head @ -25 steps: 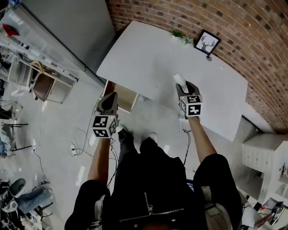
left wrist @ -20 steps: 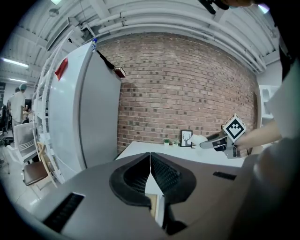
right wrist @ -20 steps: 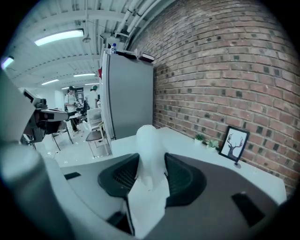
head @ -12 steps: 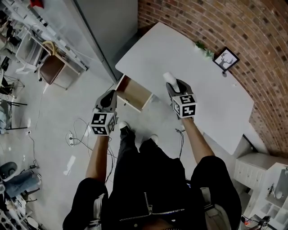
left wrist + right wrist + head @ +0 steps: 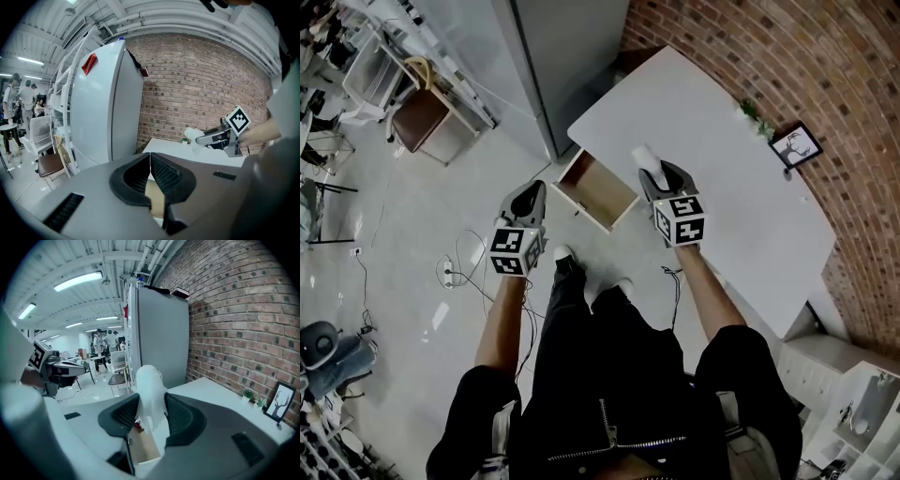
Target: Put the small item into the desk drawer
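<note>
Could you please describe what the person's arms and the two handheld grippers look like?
Both the left gripper and the right gripper have grey, wedge-shaped bodies with black ribbed pads. Each carries a white cube printed with black square markers. The forearms are bare; black sleeves begin near the elbows.

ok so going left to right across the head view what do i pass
brown chair → left gripper → open drawer → right gripper, jaws on the white item → plant → picture frame
</note>
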`<state>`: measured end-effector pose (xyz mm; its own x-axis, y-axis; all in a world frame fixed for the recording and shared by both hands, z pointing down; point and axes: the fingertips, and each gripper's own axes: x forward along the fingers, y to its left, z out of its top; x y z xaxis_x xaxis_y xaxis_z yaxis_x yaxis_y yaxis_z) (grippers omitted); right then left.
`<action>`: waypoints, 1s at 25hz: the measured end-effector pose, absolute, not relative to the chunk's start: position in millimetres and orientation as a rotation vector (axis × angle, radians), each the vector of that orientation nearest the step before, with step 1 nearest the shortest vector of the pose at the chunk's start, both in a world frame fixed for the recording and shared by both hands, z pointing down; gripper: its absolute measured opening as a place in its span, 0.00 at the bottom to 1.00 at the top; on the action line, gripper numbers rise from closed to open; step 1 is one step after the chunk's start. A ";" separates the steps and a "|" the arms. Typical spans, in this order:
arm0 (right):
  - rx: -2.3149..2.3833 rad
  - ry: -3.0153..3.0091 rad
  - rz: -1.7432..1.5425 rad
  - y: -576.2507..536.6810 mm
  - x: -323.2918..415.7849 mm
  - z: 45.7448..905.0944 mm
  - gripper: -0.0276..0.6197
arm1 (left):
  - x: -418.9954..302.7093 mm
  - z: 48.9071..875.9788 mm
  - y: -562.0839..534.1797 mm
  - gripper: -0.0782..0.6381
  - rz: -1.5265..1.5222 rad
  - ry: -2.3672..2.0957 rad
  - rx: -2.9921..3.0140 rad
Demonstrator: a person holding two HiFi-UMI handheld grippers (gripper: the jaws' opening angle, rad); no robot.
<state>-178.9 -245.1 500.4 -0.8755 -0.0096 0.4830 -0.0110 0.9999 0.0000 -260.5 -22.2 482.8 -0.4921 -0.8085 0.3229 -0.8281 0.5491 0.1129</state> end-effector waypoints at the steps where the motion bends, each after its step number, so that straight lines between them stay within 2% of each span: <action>1: 0.007 -2.633 0.006 -242.0 -182.8 502.1 0.30 | -264.6 484.2 -20.9 0.14 0.079 -2.448 1.343; 25: -0.091 -2.510 0.112 -175.7 -240.5 592.9 0.30 | -322.8 564.8 -10.8 0.14 0.087 -2.277 1.351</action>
<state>-240.5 -175.7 592.9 -0.8070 0.0917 0.5833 0.0394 0.9940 -0.1018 -322.8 -10.8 564.8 -0.3920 -0.8090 0.4381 -0.8399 0.5090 0.1882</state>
